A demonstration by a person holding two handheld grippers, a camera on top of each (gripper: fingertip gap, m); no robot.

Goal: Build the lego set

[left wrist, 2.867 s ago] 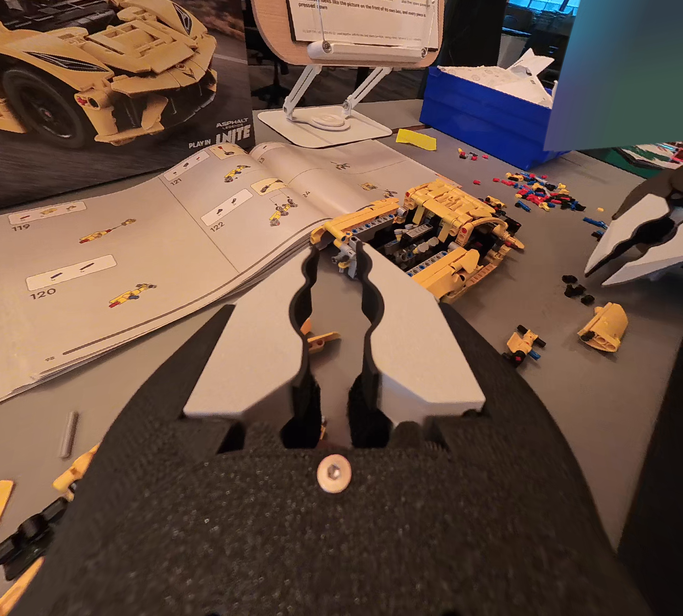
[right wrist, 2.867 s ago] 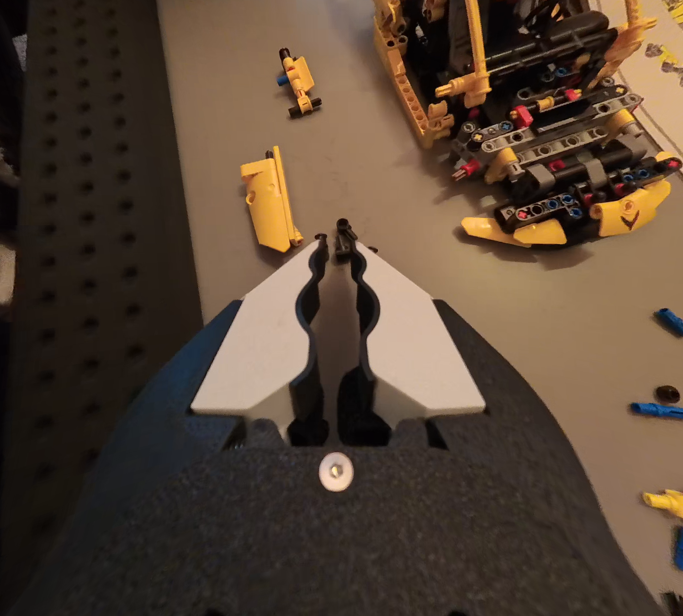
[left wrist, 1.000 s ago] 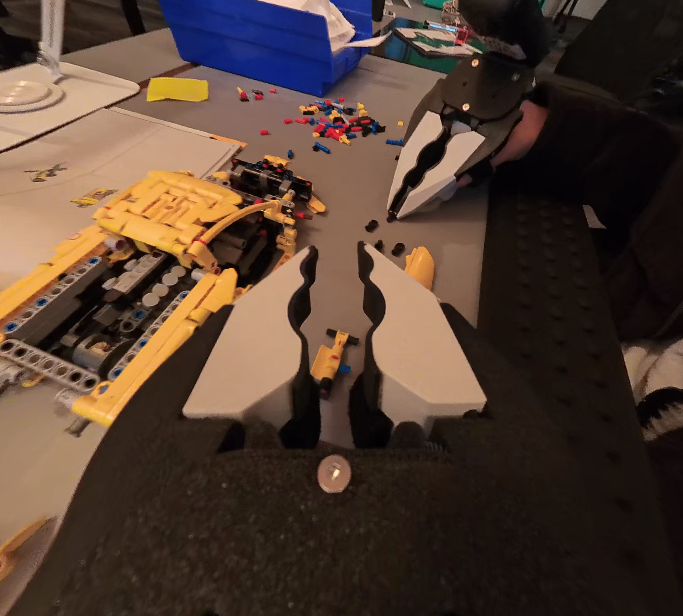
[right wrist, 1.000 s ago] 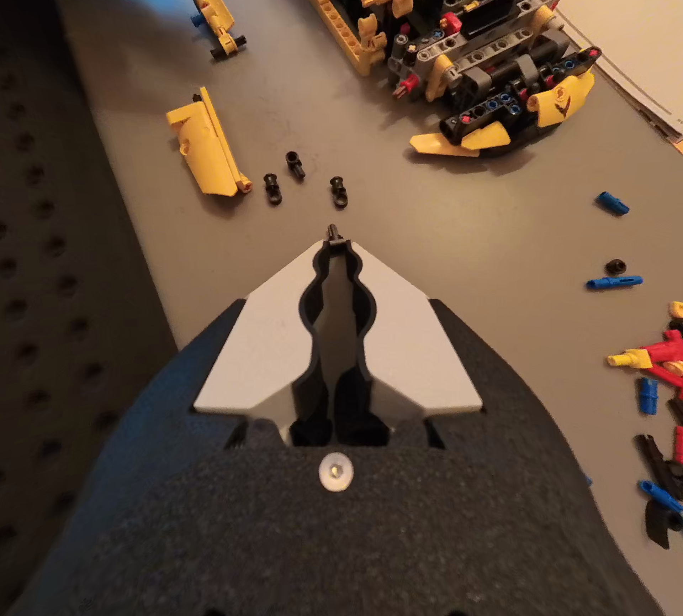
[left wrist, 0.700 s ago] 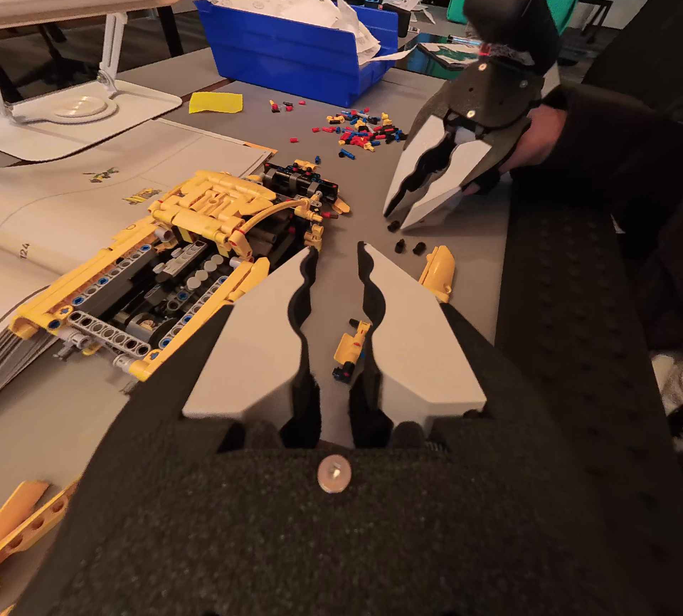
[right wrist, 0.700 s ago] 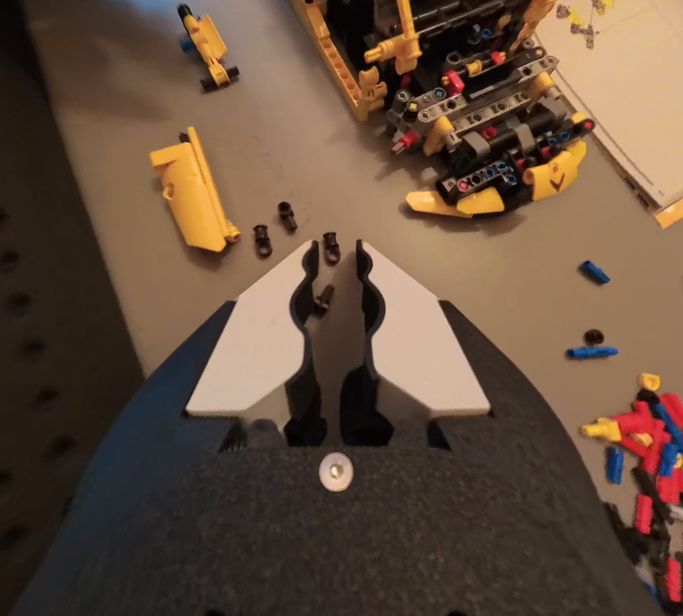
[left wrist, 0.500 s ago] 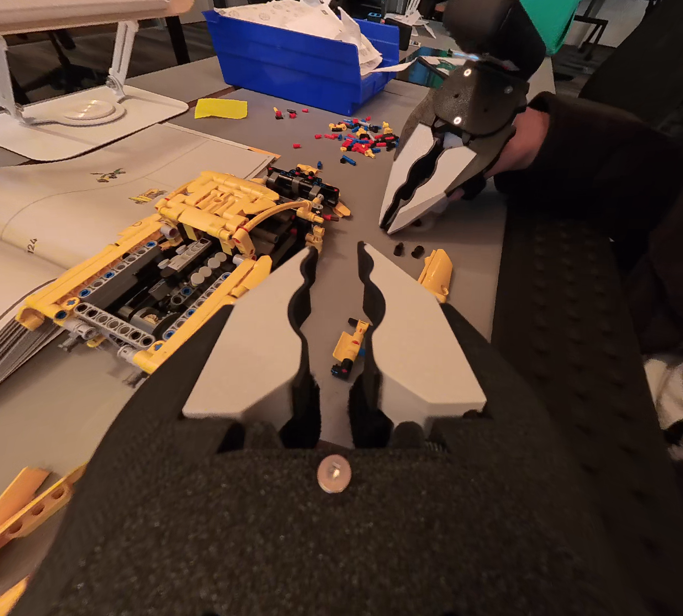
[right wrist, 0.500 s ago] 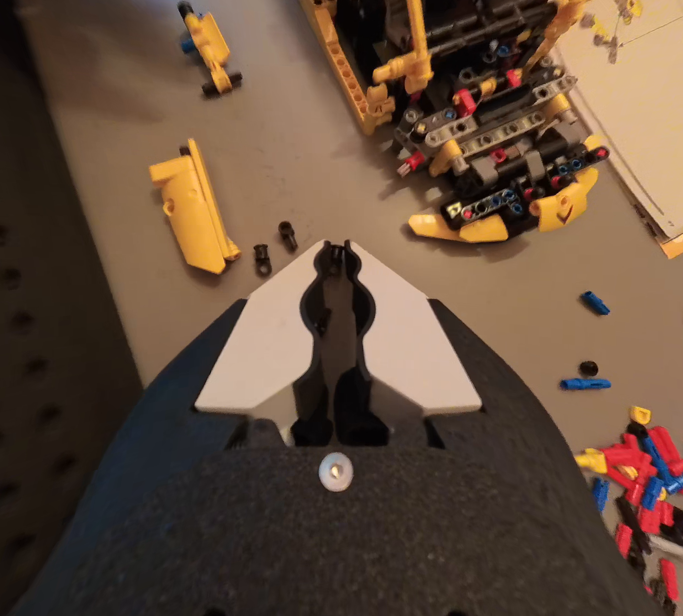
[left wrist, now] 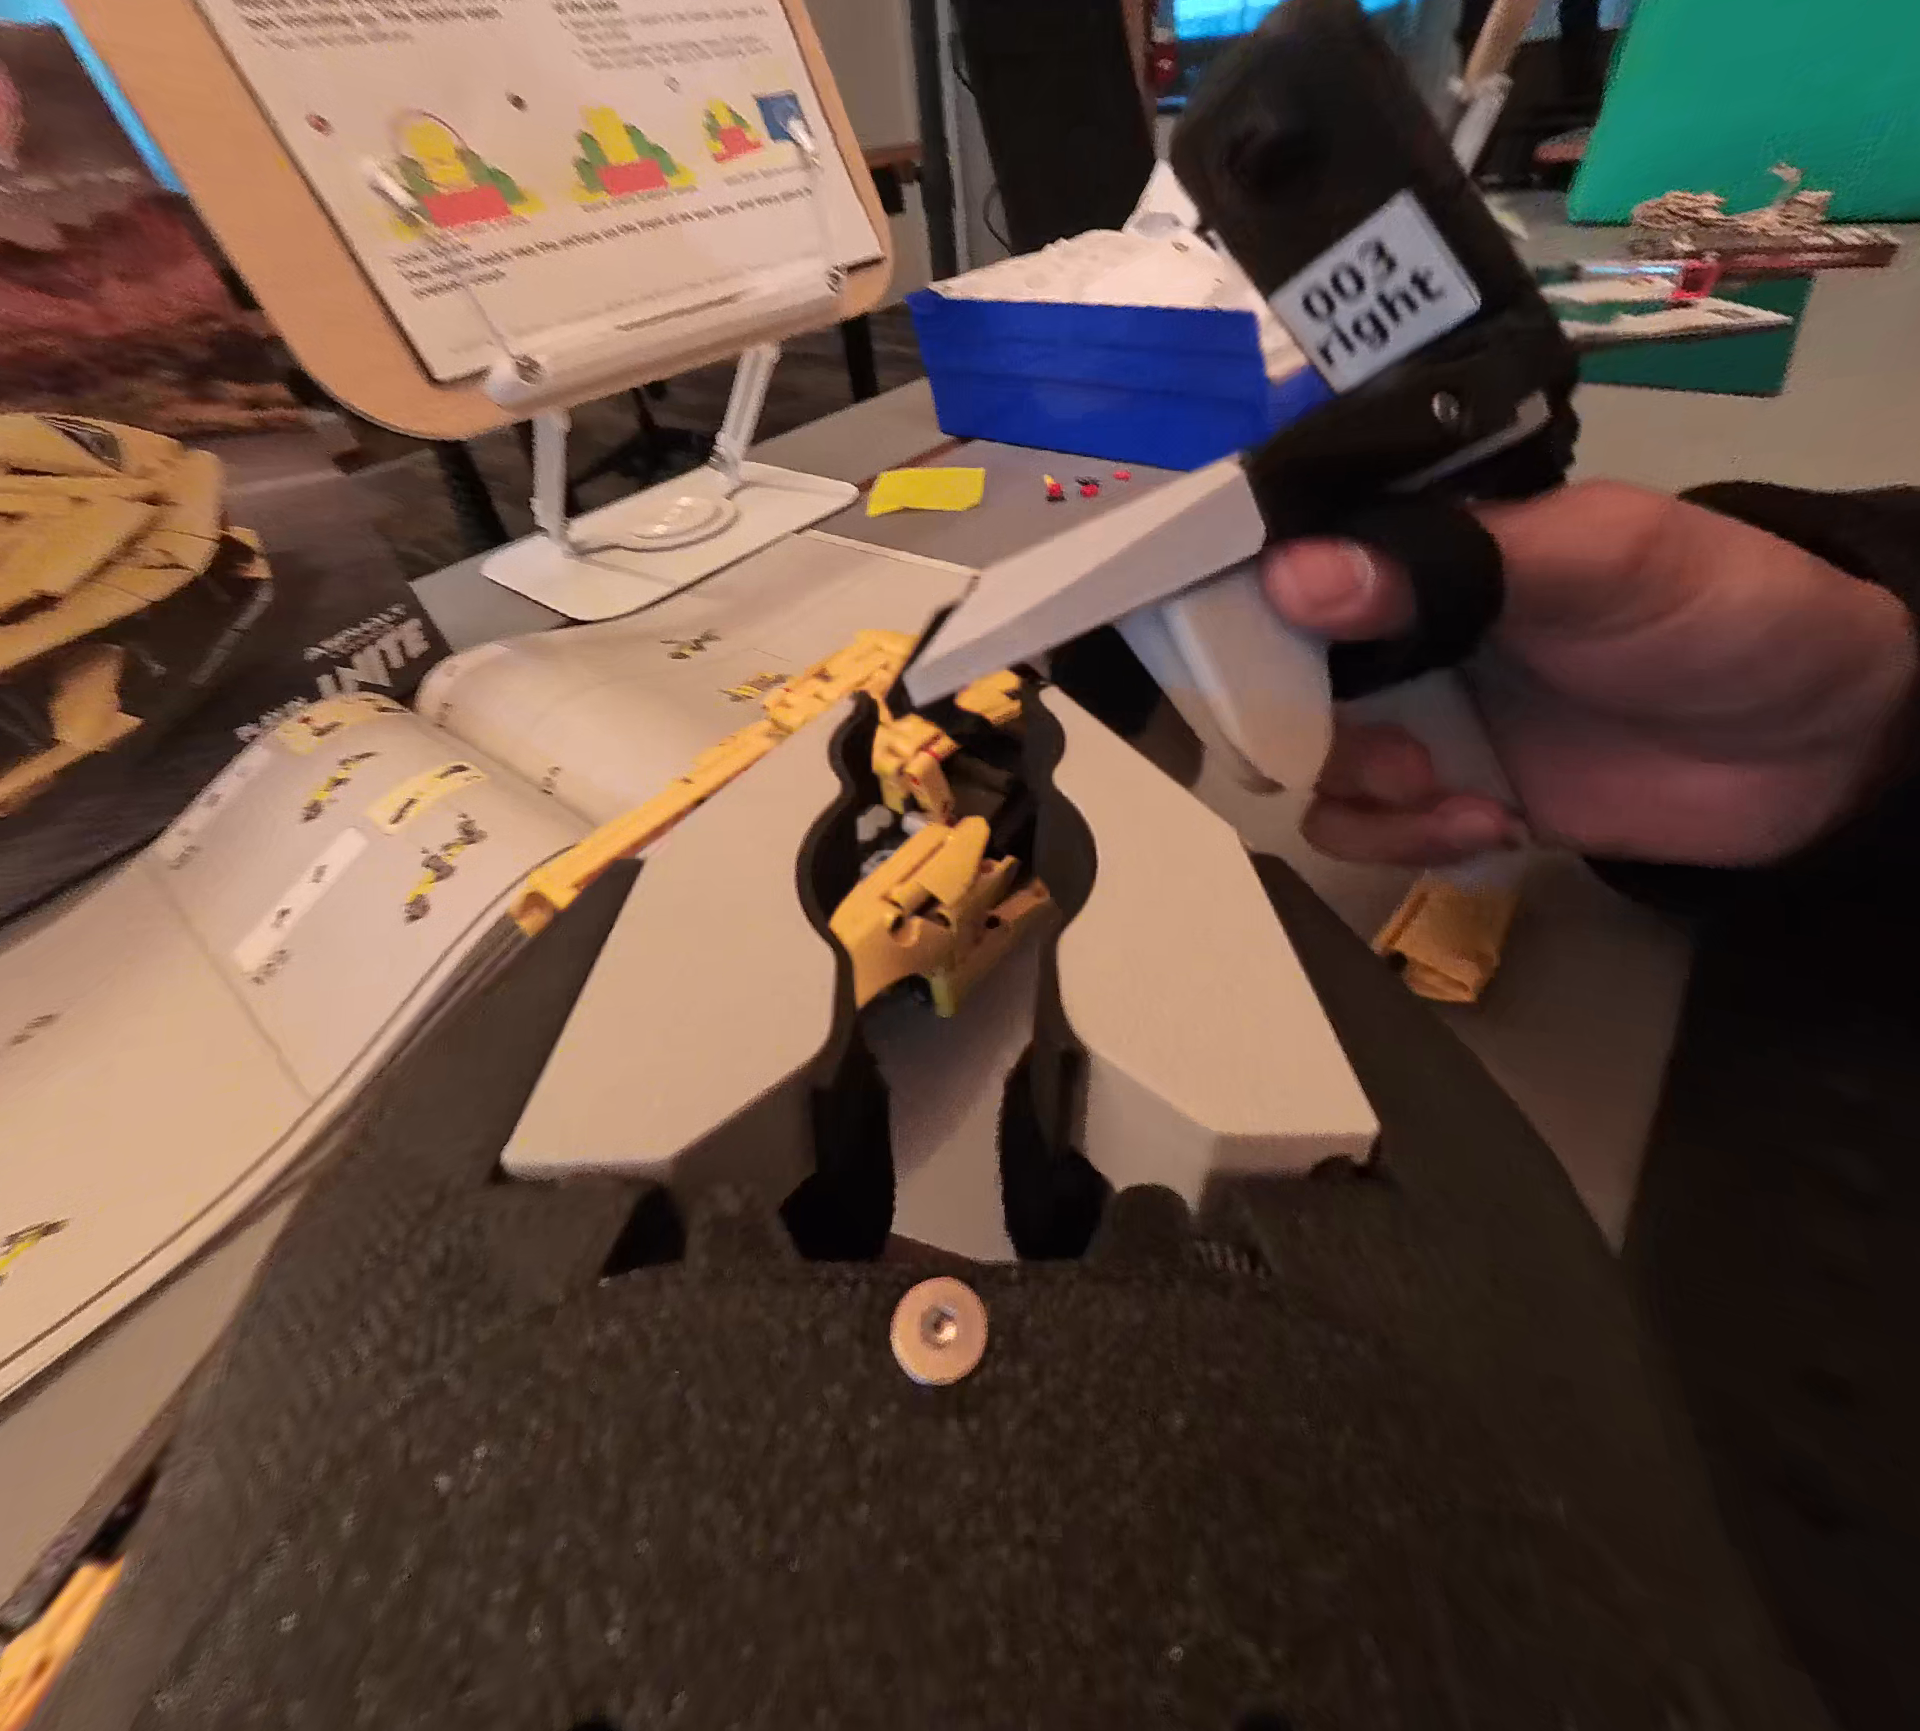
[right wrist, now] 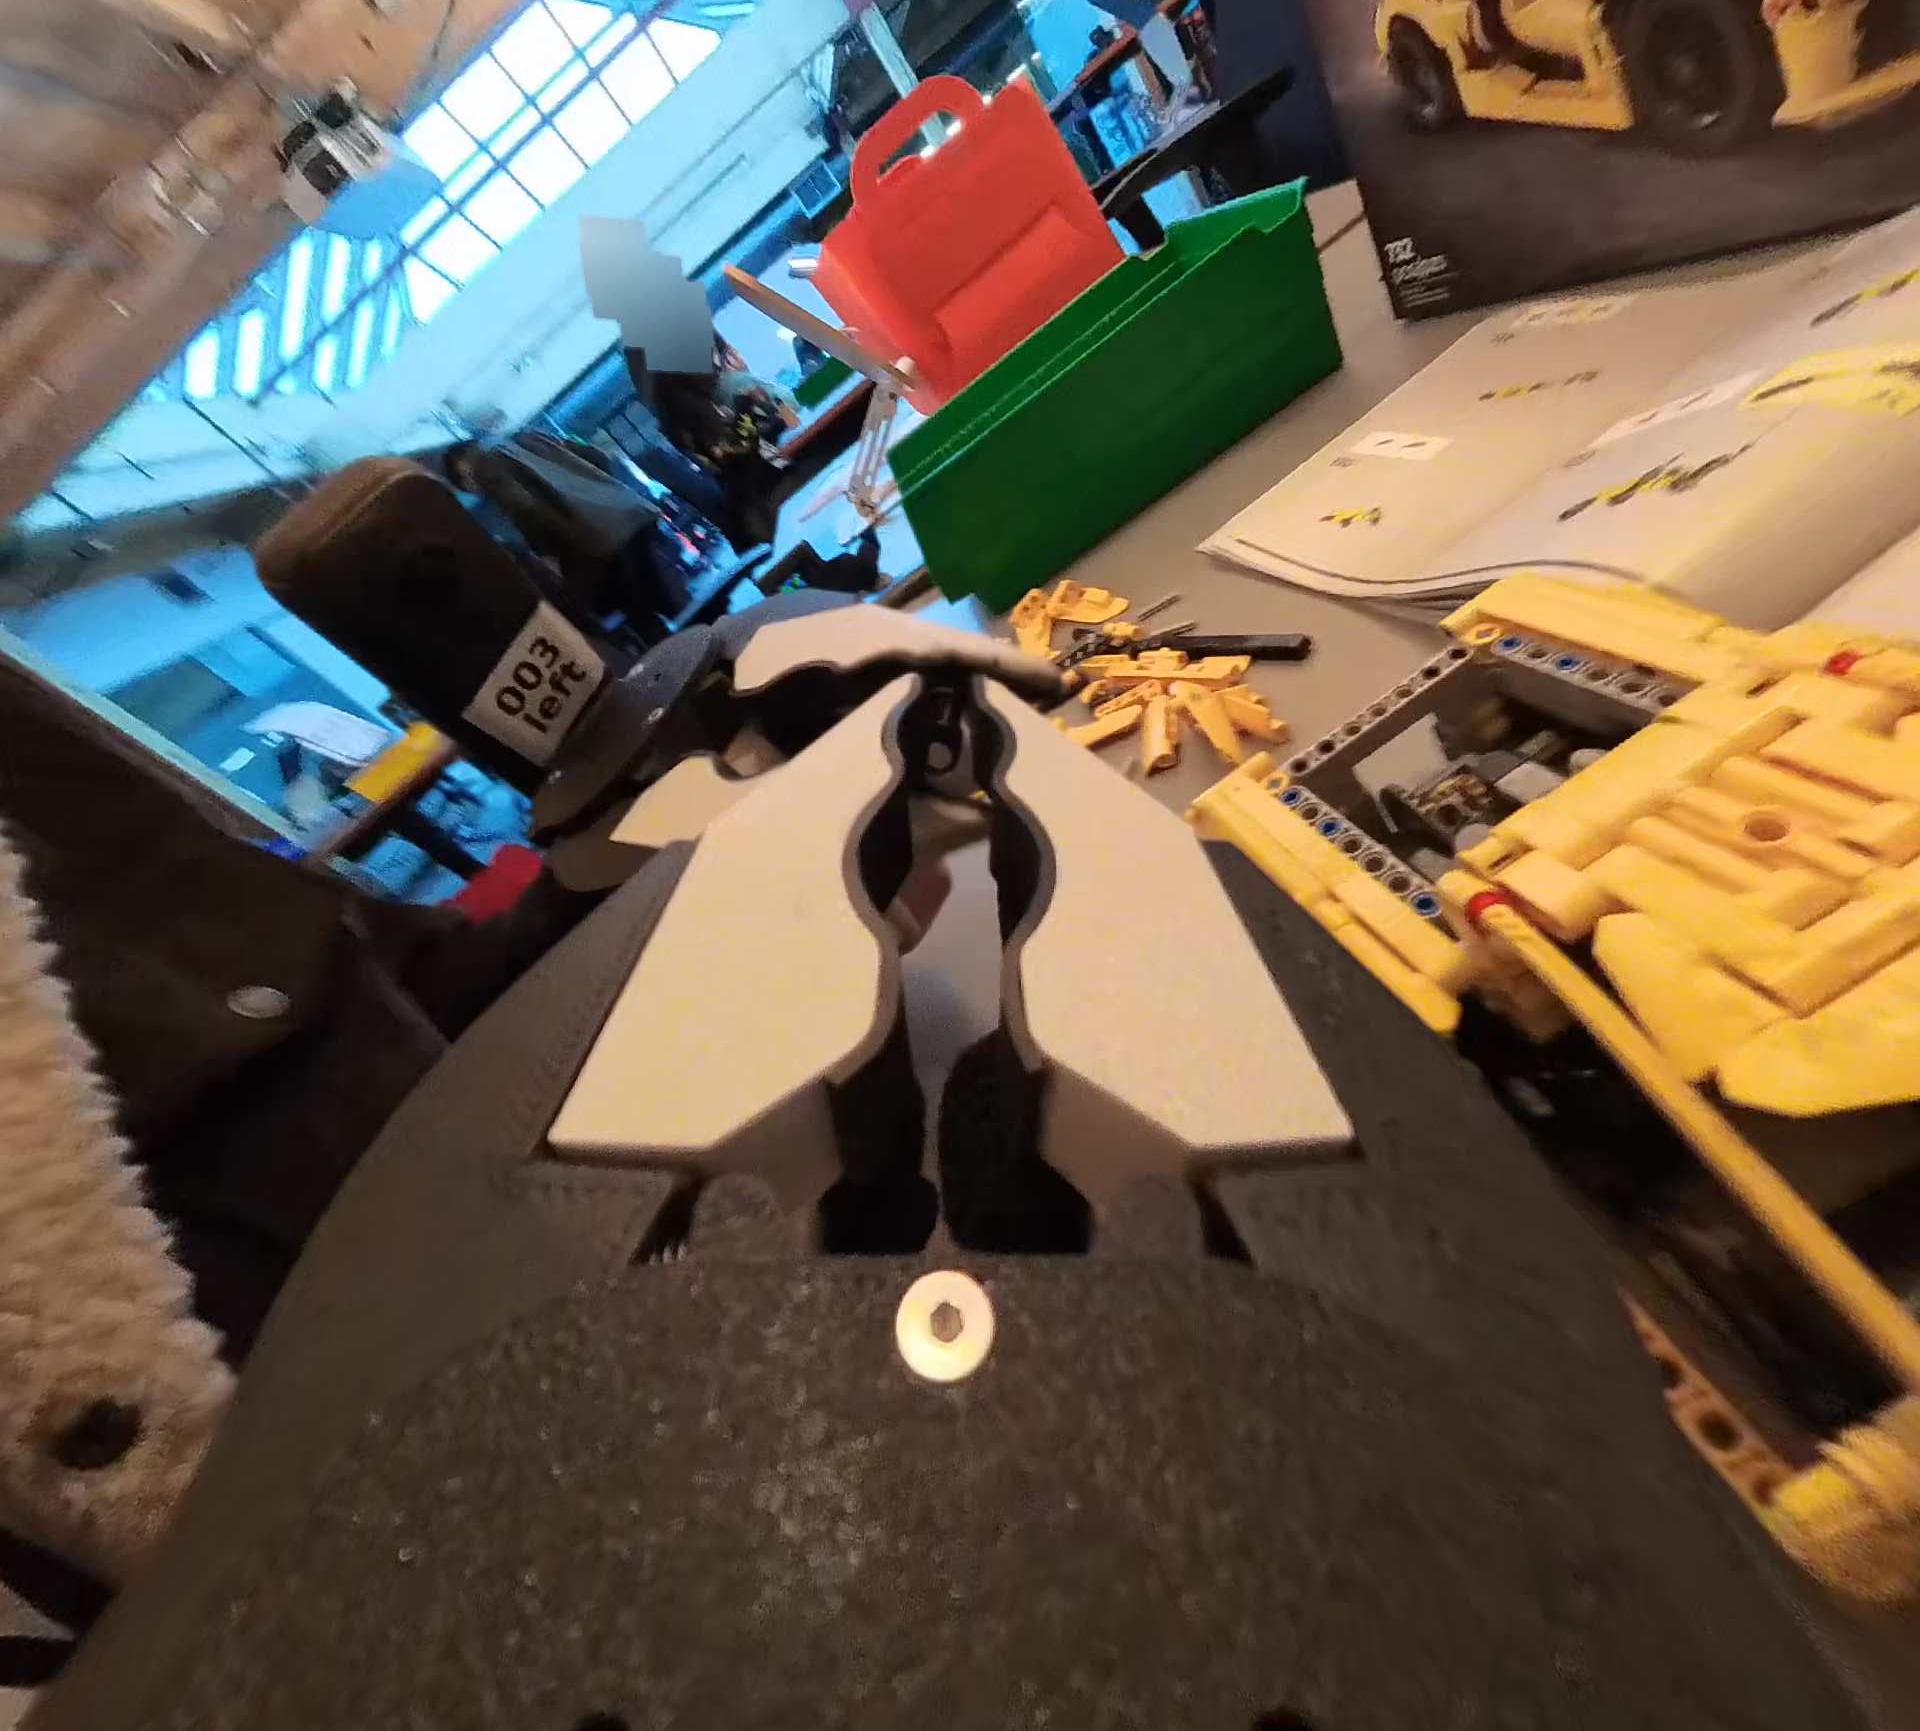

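Observation:
My left gripper (left wrist: 945,713) is shut on a small yellow sub-assembly (left wrist: 935,902) and holds it above the table. My right gripper (right wrist: 943,694) is shut on a small black connector (right wrist: 938,739). The two grippers meet tip to tip: the right gripper (left wrist: 920,682), held by a hand, reaches in from the right, and the left gripper's fingers (right wrist: 831,647) show side-on in the right wrist view. The part-built yellow car (right wrist: 1662,850) lies on the table right of the grippers; it is mostly hidden behind my left fingers in the left wrist view (left wrist: 727,767).
The open instruction booklet (left wrist: 312,850) lies left of the car. The set's box (left wrist: 104,538) and a sheet on a stand (left wrist: 468,71) are behind it. A blue bin (left wrist: 1091,372), a green bin (right wrist: 1122,403), a loose yellow panel (left wrist: 1444,943) and a pile of yellow parts (right wrist: 1164,694) are on the table. My two grippers' fingertips are within a few centimetres of each other.
Both grippers have risen off the table and come together. The left gripper has picked up the small yellow sub-assembly that lay between its fingers. The right gripper holds a black connector.

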